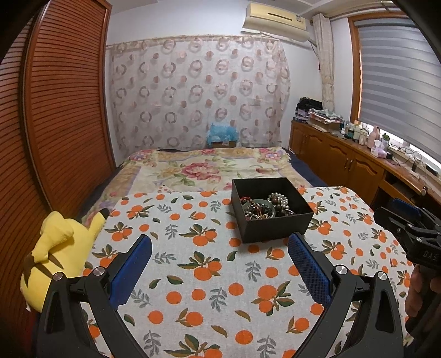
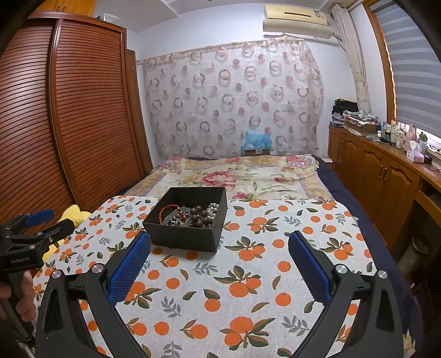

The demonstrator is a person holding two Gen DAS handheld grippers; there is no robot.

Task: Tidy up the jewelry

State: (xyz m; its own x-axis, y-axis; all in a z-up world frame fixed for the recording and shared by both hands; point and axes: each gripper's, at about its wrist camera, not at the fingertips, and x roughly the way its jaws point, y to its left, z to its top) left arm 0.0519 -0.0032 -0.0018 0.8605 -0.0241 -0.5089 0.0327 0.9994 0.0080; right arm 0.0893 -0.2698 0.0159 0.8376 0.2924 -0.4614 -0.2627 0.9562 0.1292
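2 grippers are present over a table draped in an orange-fruit tablecloth (image 1: 209,264), which stands at the foot of a bed with a floral bedspread (image 1: 198,168). Largest items noted first: a slatted wooden wardrobe (image 2: 82,115) on the left side of the room, a sheer curtain with a ring pattern (image 1: 198,93) on the far wall, a wall-mounted air conditioner (image 2: 296,19) above it, and a low wooden cabinet run (image 2: 377,170) under the window on the right, its top crowded with folded cloth and bottles.

A yellow plush toy (image 1: 58,247) lies at the left edge of the table, partly off the cloth.

1 black open-topped box (image 1: 271,209) sits on the tablecloth toward the far side, roughly between the 2 grippers' lines of sight. The jewelry (image 2: 193,214) lies inside it: dark brown beads, a pearl strand, a red braided cord, all heaped together; finer pieces cannot be told apart.

The left gripper (image 1: 220,245) hovers above the cloth short of the box, blue-padded jaws spread wide, nothing between them. The right gripper (image 2: 219,243) is likewise spread wide and empty, its left pad near the box's near wall but not clearly touching. A hand (image 2: 16,294) grips the left tool's handle.
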